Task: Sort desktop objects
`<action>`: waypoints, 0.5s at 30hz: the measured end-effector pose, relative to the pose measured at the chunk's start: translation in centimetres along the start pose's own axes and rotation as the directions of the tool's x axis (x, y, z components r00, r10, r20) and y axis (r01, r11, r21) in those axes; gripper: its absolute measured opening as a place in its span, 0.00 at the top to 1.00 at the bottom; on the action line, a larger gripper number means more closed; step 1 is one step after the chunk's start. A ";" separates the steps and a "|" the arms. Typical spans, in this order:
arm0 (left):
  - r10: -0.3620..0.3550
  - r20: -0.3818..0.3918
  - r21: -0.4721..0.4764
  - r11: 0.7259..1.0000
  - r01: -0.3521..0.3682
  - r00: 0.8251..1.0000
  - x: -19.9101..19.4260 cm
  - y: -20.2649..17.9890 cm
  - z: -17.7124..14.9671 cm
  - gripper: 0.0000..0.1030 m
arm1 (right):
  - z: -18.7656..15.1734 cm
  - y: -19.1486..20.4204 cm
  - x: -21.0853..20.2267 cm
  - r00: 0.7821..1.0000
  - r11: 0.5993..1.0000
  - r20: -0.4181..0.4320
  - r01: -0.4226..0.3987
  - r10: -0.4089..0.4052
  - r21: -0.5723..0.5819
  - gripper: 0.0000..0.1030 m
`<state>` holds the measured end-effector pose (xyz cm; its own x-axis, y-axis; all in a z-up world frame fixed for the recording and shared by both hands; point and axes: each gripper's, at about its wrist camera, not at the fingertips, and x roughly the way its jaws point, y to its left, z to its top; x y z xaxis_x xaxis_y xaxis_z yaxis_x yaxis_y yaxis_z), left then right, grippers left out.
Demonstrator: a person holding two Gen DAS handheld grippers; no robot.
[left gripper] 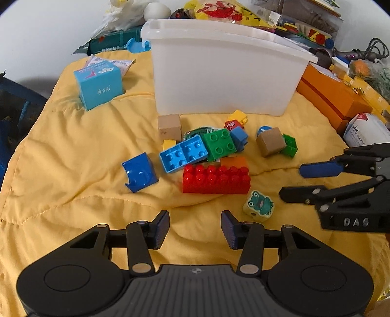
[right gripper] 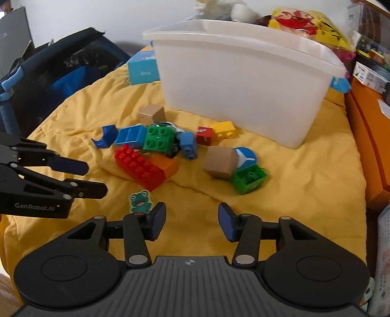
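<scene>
Both tools, left (left gripper: 195, 228) and right (right gripper: 191, 223), hover wide and empty over the yellow quilt (left gripper: 73, 151), approaching; next, close on the frog block (left gripper: 259, 203) for the white bin (left gripper: 224, 73).

Both wrist views look steeply down — sharing the nearby blocks (left gripper: 216, 179) — side by side.

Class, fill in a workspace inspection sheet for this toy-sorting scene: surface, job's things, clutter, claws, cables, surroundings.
Surface: wrinkled yellow quilt.
Job's things: loose toy blocks, including red brick, green brick, frog block, wooden cube, lying in front of the white plastic bin.
Clutter: light blue box, orange box, yellow bag.
Claws: left claw and right claw both open, holding nothing.
Cables: dark cord at the far right.
Surroundings: white wall, dark blue bag.
</scene>
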<state>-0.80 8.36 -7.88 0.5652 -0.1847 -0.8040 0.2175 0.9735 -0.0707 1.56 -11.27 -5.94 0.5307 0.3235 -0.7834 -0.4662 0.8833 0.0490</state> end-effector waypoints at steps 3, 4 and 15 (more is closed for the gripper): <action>-0.036 -0.014 -0.007 0.999 0.036 0.999 0.5 0.0 0.6 0.51 | 0.1 0.5 0.4 1.000 1.000 -0.006 0.008 -0.009 -0.019 0.51; -0.065 -0.032 -0.011 0.998 0.064 0.997 0.9 -0.1 1.0 0.51 | 0.1 0.4 0.4 1.000 1.000 -0.005 0.027 -0.027 -0.014 0.51; -0.172 -0.086 -0.226 0.963 0.149 0.981 5.4 -0.2 4.9 0.40 | -1.0 -2.1 -0.2 0.995 0.991 -0.018 0.104 -0.103 0.081 0.48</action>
<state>6.09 6.51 -9.32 0.4484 -0.3374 -0.8277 0.1143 0.9401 -0.3213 1.70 -13.51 -6.55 0.5629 0.2251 -0.7953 -0.3500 0.9366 0.0174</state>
